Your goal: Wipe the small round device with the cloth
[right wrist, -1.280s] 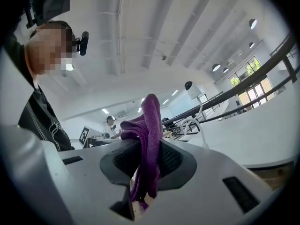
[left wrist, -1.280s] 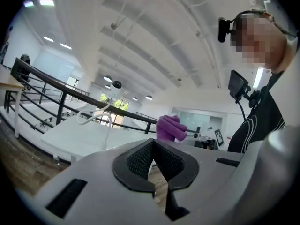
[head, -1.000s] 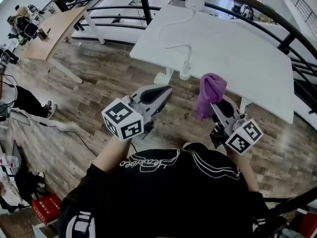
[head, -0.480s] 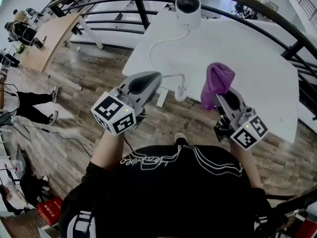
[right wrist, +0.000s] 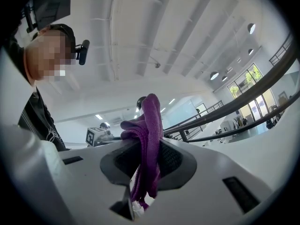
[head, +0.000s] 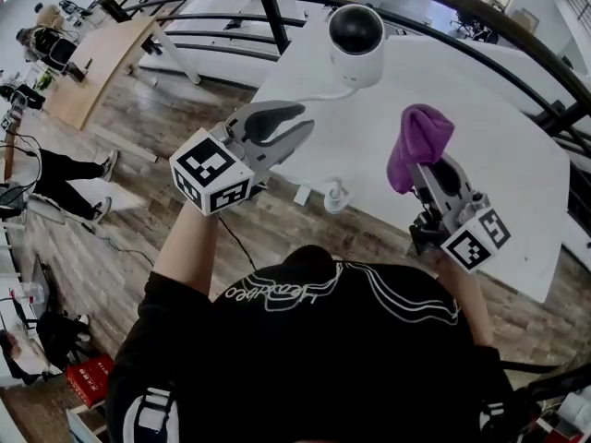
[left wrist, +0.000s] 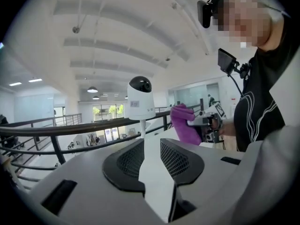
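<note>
The small round device, white with a black dome, stands at the far side of the white table. My left gripper hovers just left of and below it; its jaws are opening and nothing is between them. In the left gripper view the device stands upright ahead of the left gripper. My right gripper is shut on a bunched purple cloth, held over the table to the right of the device. In the right gripper view the cloth hangs between the pads and hides most of the device.
A white cable runs from the device to a fitting at the table's near edge. A black railing curves behind the table. A wooden desk and a person's legs are on the wood floor at left.
Both grippers have risen and moved forward over the table towards the device. The left jaws, closed before, now stand apart. The cloth stays in the right gripper.
</note>
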Action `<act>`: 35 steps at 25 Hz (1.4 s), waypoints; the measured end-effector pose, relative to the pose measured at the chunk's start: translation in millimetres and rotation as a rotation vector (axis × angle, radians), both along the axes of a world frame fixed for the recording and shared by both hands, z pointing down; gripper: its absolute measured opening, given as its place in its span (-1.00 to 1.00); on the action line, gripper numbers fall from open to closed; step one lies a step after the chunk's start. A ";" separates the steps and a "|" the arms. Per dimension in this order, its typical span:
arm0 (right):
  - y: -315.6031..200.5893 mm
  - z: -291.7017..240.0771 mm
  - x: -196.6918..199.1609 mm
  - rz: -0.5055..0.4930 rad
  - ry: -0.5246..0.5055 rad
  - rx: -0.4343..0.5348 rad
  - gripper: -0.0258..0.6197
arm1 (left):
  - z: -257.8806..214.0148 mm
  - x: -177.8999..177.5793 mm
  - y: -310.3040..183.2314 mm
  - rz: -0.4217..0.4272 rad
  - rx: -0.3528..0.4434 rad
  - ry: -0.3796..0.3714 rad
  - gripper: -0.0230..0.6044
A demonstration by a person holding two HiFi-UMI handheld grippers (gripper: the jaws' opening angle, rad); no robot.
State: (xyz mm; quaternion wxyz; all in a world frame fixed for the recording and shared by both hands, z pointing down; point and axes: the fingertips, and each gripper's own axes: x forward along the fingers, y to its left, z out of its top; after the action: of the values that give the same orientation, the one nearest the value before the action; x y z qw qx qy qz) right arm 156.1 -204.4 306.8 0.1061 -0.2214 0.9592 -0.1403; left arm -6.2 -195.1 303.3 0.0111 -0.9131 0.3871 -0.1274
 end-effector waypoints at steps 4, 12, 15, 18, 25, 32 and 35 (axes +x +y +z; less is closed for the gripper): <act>-18.5 1.3 -7.9 0.000 0.002 -0.013 -0.70 | 16.2 -2.3 -24.0 0.066 -0.016 -0.119 -0.49; -53.4 10.4 -16.5 0.029 0.009 -0.030 -0.70 | 69.9 -10.8 -79.0 0.174 -0.040 -0.383 -0.45; -60.0 12.7 -18.1 0.034 0.014 -0.037 -0.70 | 75.6 -9.3 -87.4 0.210 -0.037 -0.409 -0.46; -64.1 17.2 -18.5 0.043 0.006 -0.052 -0.70 | 82.2 -8.5 -90.9 0.247 -0.028 -0.444 -0.46; -67.5 22.1 -15.5 0.064 -0.007 -0.077 -0.70 | 87.4 -9.1 -91.2 0.284 0.002 -0.524 -0.71; -71.9 17.7 -16.4 0.061 -0.016 -0.071 -0.70 | 86.0 -7.8 -89.6 0.320 0.021 -0.565 -0.73; -76.2 15.2 -18.4 0.054 -0.028 -0.072 -0.70 | 86.7 -7.5 -90.3 0.331 0.022 -0.577 -0.74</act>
State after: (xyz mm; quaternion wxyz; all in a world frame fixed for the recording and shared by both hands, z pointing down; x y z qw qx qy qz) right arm 137.7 -280.7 322.0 0.1152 -0.2488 0.9456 -0.1749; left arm -13.7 -285.4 389.9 0.1506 -0.8897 0.2157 -0.3731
